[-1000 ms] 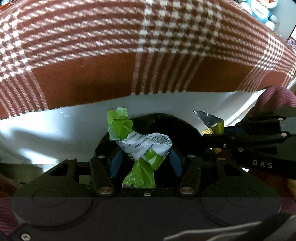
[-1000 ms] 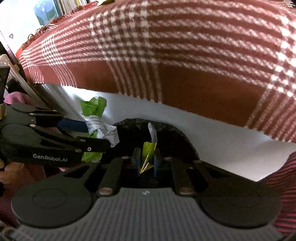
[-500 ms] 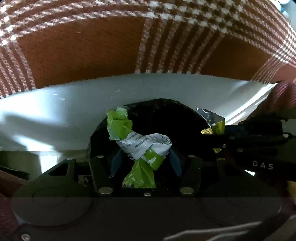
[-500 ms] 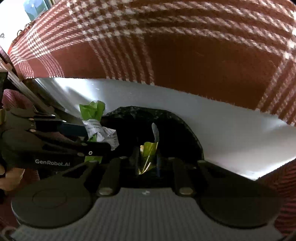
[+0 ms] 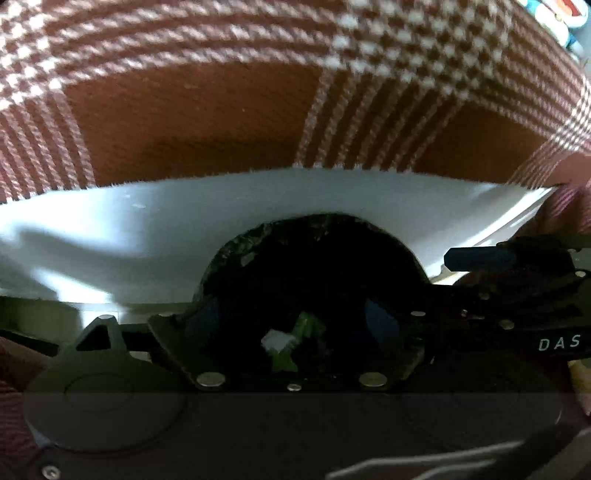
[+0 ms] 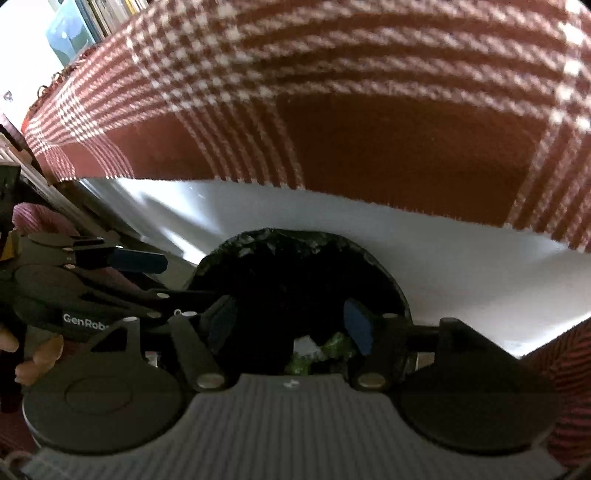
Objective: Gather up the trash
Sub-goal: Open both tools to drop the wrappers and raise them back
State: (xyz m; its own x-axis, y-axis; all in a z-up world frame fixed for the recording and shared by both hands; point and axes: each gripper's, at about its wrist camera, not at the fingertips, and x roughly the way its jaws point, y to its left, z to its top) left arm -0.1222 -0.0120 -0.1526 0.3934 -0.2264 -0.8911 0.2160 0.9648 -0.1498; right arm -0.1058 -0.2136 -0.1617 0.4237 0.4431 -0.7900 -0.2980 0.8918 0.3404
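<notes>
A round bin with a black liner (image 5: 258, 240) sits right under both grippers. A crumpled green and white wrapper (image 5: 286, 343) lies loose down inside it; the right wrist view shows green and white wrapper pieces (image 6: 325, 349) in the same dark hollow. My left gripper (image 5: 295, 319) is open over the bin mouth, nothing between its blue pads. My right gripper (image 6: 290, 321) is open too and empty. In each view the other gripper reaches in from the side, its blue fingers (image 5: 480, 258) spread over the rim.
A red and white plaid blanket (image 5: 221, 110) hangs over a white panel (image 5: 110, 229) just behind the bin. Books (image 6: 85, 22) stand at the far left. A person's hand (image 6: 33, 354) holds the left gripper's handle.
Both grippers opened. The green and white wrapper left the left gripper and the gold-green wrapper left the right one; both dropped into the bin. The grippers moved a little lower over the opening.
</notes>
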